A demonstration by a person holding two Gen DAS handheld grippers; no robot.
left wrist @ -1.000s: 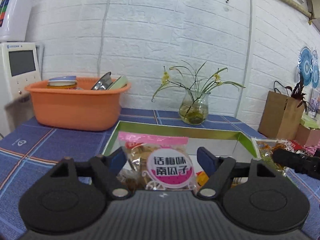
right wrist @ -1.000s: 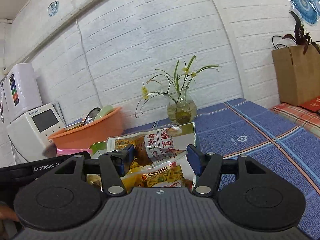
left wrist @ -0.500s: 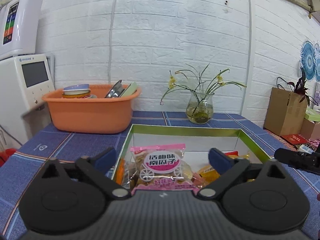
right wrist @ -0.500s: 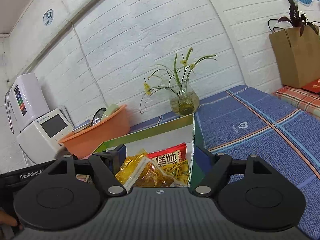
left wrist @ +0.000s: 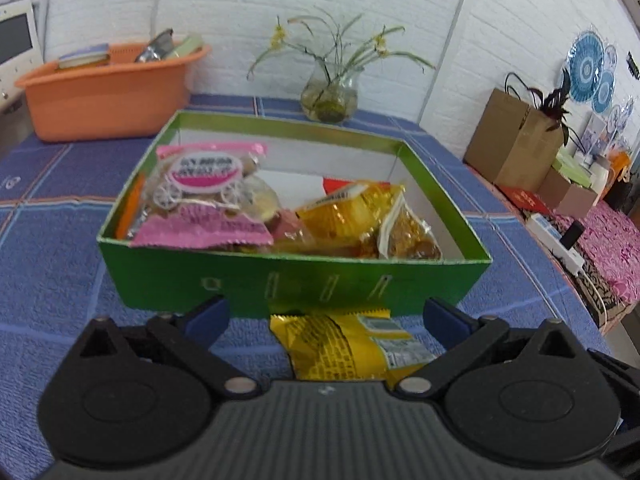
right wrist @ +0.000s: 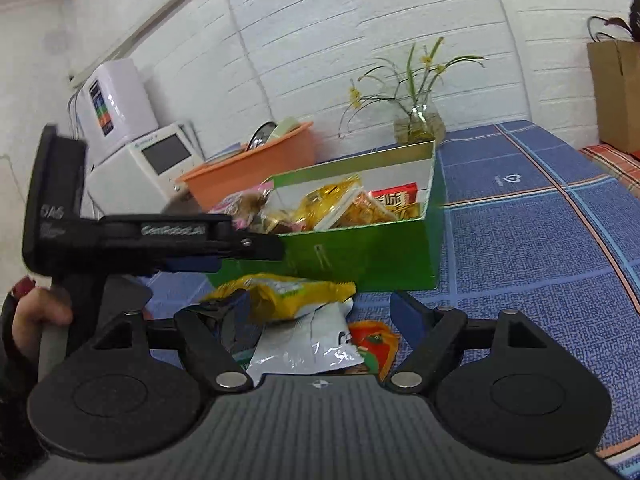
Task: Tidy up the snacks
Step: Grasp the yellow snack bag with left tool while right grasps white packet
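Note:
A green box [left wrist: 296, 280] stands on the blue cloth; it also shows in the right wrist view [right wrist: 360, 252]. Inside lie a pink snack bag [left wrist: 200, 196], yellow packets [left wrist: 348, 216] and a red packet [right wrist: 394, 196]. My left gripper [left wrist: 326, 316] is open and empty, above a yellow snack packet [left wrist: 344, 344] lying in front of the box. My right gripper [right wrist: 320, 312] is open and empty over a small pile: the yellow packet [right wrist: 288, 292], a white packet [right wrist: 308, 344] and an orange one [right wrist: 374, 340]. The left gripper's body [right wrist: 160, 240] shows at its left.
An orange basin [left wrist: 108, 92] with dishes stands back left beside a white appliance [right wrist: 140, 160]. A glass vase with flowers [left wrist: 330, 92] stands behind the box. A brown paper bag [left wrist: 516, 140] and clutter sit on a side surface to the right.
Both grippers have let go of their snack bags into the box, opened, and pulled back toward the near side. The pink bag and yellow packets now lie in the box.

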